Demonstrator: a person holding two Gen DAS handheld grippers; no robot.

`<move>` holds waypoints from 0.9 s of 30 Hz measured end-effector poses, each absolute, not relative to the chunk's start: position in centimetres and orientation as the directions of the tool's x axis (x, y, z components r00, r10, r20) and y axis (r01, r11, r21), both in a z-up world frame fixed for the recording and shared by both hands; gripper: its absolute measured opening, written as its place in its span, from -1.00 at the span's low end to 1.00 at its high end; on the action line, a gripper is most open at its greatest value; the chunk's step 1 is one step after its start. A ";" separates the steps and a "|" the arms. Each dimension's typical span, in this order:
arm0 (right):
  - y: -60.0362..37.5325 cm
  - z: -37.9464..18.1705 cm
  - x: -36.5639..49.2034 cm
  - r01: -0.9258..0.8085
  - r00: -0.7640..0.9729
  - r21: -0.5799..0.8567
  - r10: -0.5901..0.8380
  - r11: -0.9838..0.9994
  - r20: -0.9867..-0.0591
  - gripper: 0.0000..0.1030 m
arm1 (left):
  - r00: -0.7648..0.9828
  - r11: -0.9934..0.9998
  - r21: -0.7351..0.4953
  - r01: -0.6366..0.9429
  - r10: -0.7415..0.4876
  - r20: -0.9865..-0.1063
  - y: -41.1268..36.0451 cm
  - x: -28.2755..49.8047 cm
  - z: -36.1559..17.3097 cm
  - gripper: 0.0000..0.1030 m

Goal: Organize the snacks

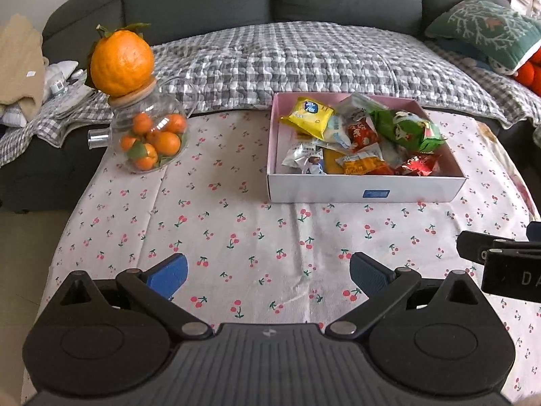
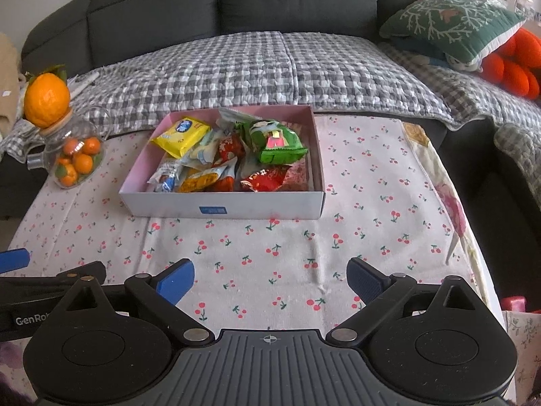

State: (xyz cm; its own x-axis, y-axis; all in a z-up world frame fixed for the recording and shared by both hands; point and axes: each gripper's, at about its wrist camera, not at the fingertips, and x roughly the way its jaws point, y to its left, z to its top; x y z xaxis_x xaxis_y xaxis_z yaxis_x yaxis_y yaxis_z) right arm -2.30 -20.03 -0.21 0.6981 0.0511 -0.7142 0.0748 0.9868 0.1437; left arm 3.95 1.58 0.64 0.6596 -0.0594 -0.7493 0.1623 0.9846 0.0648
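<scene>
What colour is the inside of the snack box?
Pale pink inside the snack box, white outside; clearest in the right wrist view.

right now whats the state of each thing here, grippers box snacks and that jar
left gripper: open, holding nothing, above the tablecloth
right gripper: open, holding nothing
box: lidless, resting flat on the cherry-print tablecloth
snacks: all piled inside the box, none loose on the cloth
yellow packet: sealed, leaning at the box's back left
green bag: sealed, lying on top of the pile
glass jar: closed, holding small oranges, a large orange balanced on its lid
</scene>
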 end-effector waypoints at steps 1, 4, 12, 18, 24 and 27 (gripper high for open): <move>-20.0 -0.2 -2.3 0.074 0.699 0.142 0.050 0.987 -0.713 0.91 | 0.663 0.984 0.067 0.163 -0.059 -0.746 1.5 3.9 0.7 0.99; -20.0 -0.1 -2.3 0.072 0.700 0.141 0.051 0.987 -0.713 0.91 | 0.670 0.984 0.070 0.166 -0.060 -0.740 1.5 3.8 0.9 0.99; -19.8 -0.1 -2.3 0.064 0.698 0.138 0.054 0.988 -0.714 0.91 | 0.672 0.982 0.078 0.172 -0.059 -0.738 1.4 3.7 0.9 0.99; -19.8 -0.1 -2.3 0.065 0.700 0.138 0.053 0.988 -0.712 0.91 | 0.674 0.981 0.076 0.179 -0.066 -0.736 1.4 3.7 1.0 0.99; -19.9 -0.1 -2.3 0.065 0.700 0.138 0.053 0.988 -0.712 0.91 | 0.672 0.980 0.076 0.183 -0.068 -0.737 1.4 3.6 0.9 0.99; -19.9 -0.1 -2.3 0.065 0.700 0.139 0.054 0.988 -0.712 0.91 | 0.673 0.980 0.076 0.182 -0.067 -0.737 1.4 3.6 0.9 0.99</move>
State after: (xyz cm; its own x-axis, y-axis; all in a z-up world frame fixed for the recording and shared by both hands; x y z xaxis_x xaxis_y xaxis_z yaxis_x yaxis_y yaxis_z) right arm -2.31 -19.92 -0.07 0.6999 0.0538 -0.7122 0.0652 0.9882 0.1387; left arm 3.65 1.40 0.94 0.6727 -0.0674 -0.7368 0.1819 0.9803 0.0765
